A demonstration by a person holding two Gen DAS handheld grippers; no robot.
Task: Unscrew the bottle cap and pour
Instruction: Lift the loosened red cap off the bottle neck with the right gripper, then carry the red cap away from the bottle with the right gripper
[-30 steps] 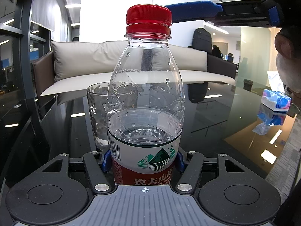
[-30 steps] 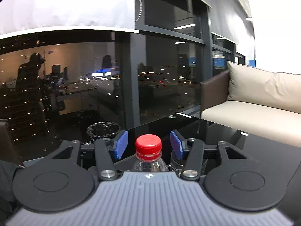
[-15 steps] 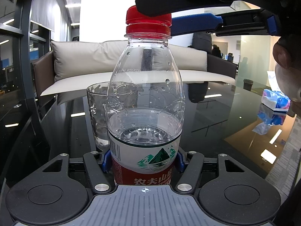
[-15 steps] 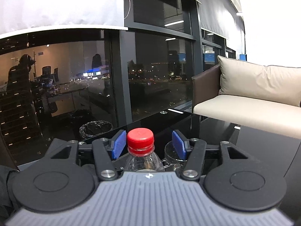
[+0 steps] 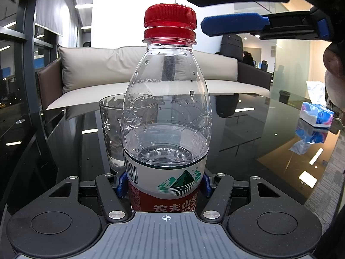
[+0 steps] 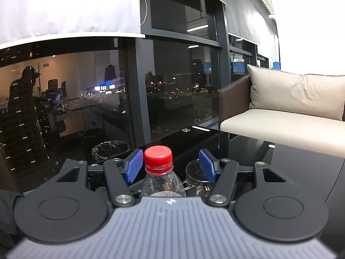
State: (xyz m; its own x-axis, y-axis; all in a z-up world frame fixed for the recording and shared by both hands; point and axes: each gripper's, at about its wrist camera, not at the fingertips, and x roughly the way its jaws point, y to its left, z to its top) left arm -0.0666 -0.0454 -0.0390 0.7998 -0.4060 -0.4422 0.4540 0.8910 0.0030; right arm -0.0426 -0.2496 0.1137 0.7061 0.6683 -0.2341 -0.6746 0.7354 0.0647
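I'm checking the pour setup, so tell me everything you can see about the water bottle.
The water bottle is clear plastic, upright, roughly half full, droplets inside its shoulder. Its red cap is still on. A white and red label with a green mountain wraps its lower body, where the left gripper clamps it. A glass stands just behind.

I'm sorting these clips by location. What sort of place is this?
Probably an office lounge or meeting area at night: a glossy black table, a beige sofa beside floor-to-ceiling windows showing city lights, and desks with office chairs behind a glass partition.
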